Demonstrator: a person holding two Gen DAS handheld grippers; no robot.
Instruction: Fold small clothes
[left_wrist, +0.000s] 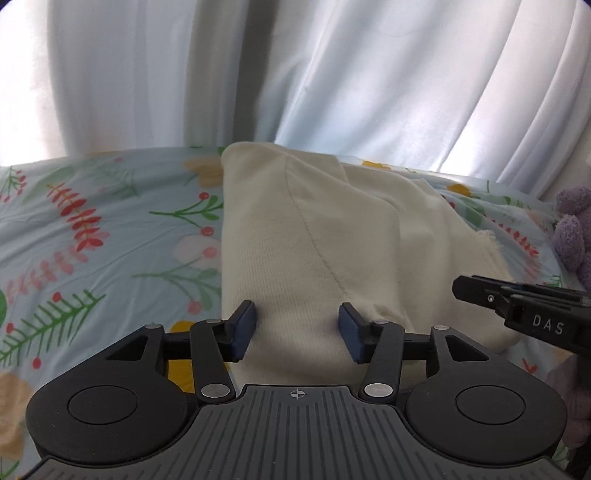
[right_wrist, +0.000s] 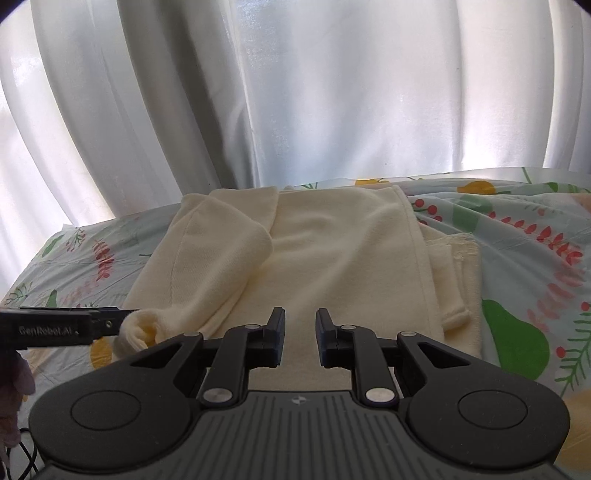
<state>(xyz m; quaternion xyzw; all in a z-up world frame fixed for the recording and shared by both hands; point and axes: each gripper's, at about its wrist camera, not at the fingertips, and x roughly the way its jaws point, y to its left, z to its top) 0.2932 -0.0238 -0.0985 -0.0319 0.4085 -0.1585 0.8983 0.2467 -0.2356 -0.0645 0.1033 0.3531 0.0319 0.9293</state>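
Cream knit garment (right_wrist: 332, 251) is spread on the floral bedsheet (left_wrist: 92, 229). Over its near edge, the left hand-held gripper (left_wrist: 297, 330) is held half-open and empty; the right hand-held gripper (right_wrist: 300, 338) is held narrow and empty.

— What carries the things here?
— A bed, with a light blue sheet (right_wrist: 517, 236) printed with red sprigs, green leaves and yellow fruits.
— And what lies directly on it?
— A cream knitted garment (right_wrist: 332, 251), partly folded. At the sheet's edge in the left view, a purple plush toy (left_wrist: 572, 229).
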